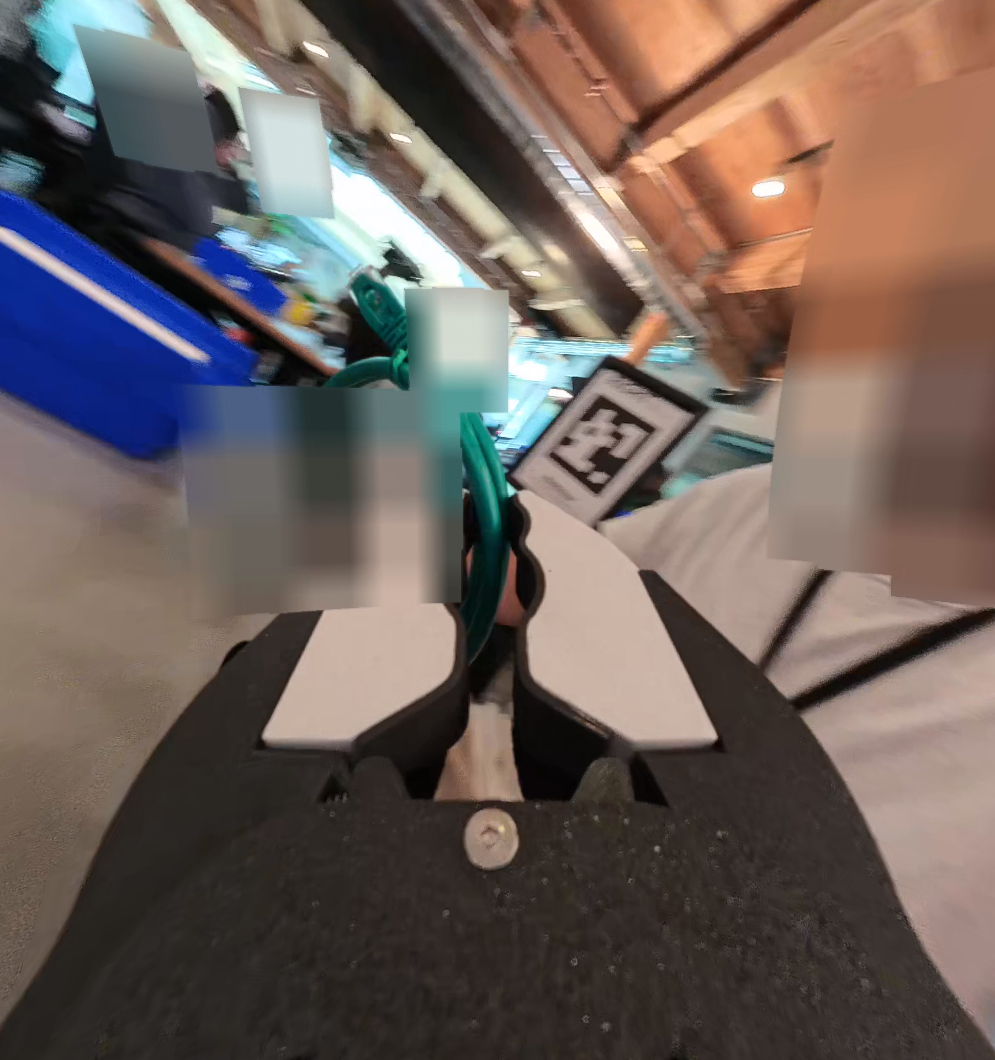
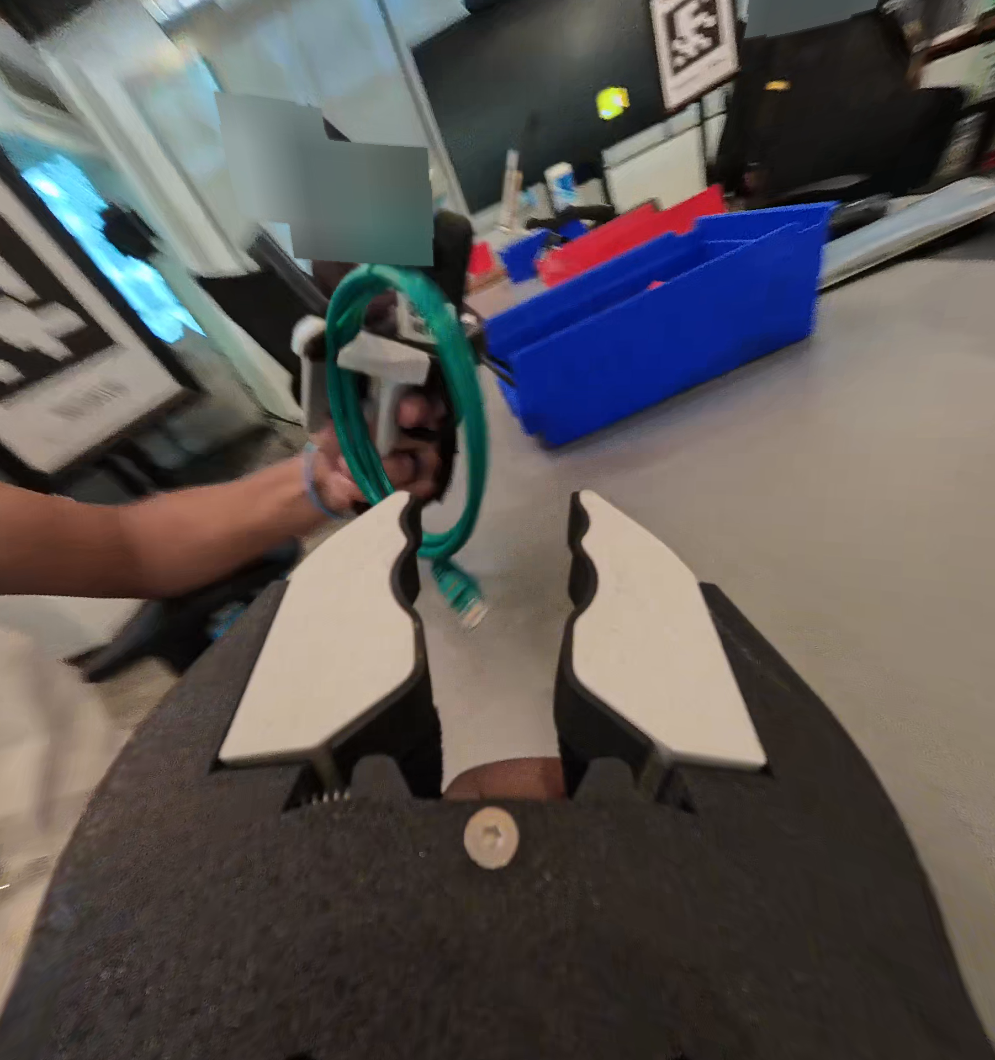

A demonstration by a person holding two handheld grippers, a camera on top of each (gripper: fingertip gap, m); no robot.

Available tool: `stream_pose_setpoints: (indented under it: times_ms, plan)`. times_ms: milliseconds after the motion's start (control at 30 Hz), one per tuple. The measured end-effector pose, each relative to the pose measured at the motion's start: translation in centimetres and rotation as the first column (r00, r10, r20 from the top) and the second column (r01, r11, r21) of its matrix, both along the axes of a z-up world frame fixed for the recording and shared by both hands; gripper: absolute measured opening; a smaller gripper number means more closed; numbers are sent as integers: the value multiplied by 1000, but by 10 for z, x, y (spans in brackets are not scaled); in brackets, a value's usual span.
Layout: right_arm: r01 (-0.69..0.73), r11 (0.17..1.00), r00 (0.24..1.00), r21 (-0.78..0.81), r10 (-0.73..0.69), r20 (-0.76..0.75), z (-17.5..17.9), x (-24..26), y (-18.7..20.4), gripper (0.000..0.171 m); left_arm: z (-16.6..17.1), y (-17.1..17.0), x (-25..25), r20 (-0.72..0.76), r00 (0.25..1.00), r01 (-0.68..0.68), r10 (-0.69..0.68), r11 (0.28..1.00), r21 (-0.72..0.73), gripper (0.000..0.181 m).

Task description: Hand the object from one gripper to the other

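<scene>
My hand-held gripper (image 2: 492,568) body: grainy matt black; cable (image 2: 472,401): smooth green jacket; bin (image 2: 656,355): glossy blue plastic.

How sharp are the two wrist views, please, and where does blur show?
Left wrist view: the left gripper is crisp, the background streaked by motion. Right wrist view: the right gripper is sharp, the green cable and blue bin soft; straight edges bow.

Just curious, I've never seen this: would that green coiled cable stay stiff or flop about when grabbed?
The green cable probably flops: its plug end dangles below the coil. It looks light, hanging from the left gripper.
</scene>
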State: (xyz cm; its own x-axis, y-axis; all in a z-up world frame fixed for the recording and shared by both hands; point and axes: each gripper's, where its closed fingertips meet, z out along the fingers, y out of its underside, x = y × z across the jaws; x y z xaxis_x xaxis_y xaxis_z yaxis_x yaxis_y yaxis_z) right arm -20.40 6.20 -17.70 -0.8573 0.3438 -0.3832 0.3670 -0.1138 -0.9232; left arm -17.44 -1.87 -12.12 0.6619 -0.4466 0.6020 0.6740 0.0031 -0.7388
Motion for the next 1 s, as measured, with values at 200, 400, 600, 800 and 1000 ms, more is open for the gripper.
stream_pose_setpoints:
  times_ms: [200,400,600,800,1000]
  plan:
    - [-351,908,925,-227,375,68,25,52,-15,46,2,10,36,20,975,219,-220,975,50,11]
    - [-331,934,938,-134,341,60,13,44,-11,11,-14,20,28,9,992,129,-129,991,-41,12]
    - [-179,983,982,-48,181,59,4,18,1,10,-54,30,-18,-238,949,-264,208,935,-238,45]
    - [-75,995,968,-72,90,236,-11,-4,11,10,-44,24,-42,-633,671,-615,386,766,-185,58]
    - [-96,991,908,-92,125,400,-28,-3,-1,10,-45,35,-30,-944,329,-675,27,705,-215,58]
